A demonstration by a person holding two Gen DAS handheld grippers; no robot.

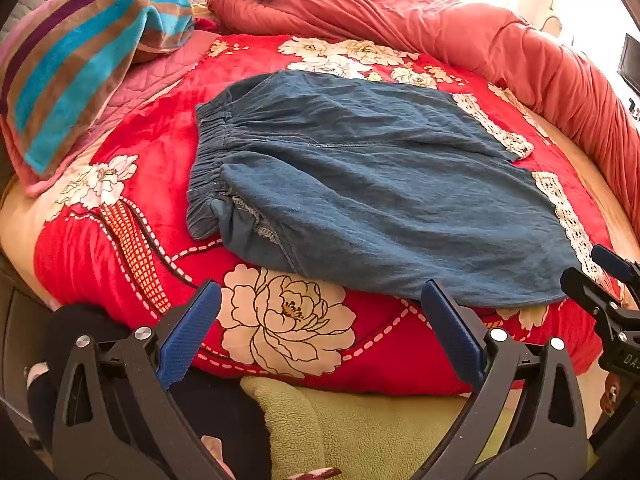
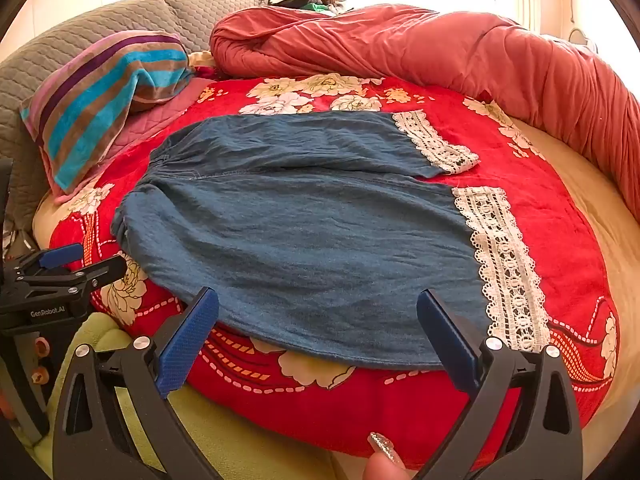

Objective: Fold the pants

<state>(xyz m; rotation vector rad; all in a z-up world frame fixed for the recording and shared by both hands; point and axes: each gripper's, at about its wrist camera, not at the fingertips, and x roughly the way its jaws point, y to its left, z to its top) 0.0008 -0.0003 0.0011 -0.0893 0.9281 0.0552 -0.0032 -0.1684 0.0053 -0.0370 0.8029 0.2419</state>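
Blue denim pants (image 1: 380, 184) (image 2: 304, 232) with white lace hems (image 2: 504, 264) lie spread flat on a red floral blanket (image 1: 132, 240) (image 2: 532, 184), waistband to the left, both legs to the right. My left gripper (image 1: 320, 304) hovers open over the blanket's near edge, just short of the pants' lower edge. My right gripper (image 2: 318, 312) is open above the near leg's lower edge, nothing between its blue pads. Each gripper shows at the side of the other's view: the right gripper (image 1: 592, 276), the left gripper (image 2: 84, 262).
A striped towel (image 1: 80, 64) (image 2: 104, 96) covers a pillow at the back left. A bunched coral duvet (image 1: 440, 28) (image 2: 440, 52) runs along the back and right. Green fleece (image 1: 360, 432) lies below the blanket's near edge. A fingertip (image 2: 382, 456) shows at the bottom.
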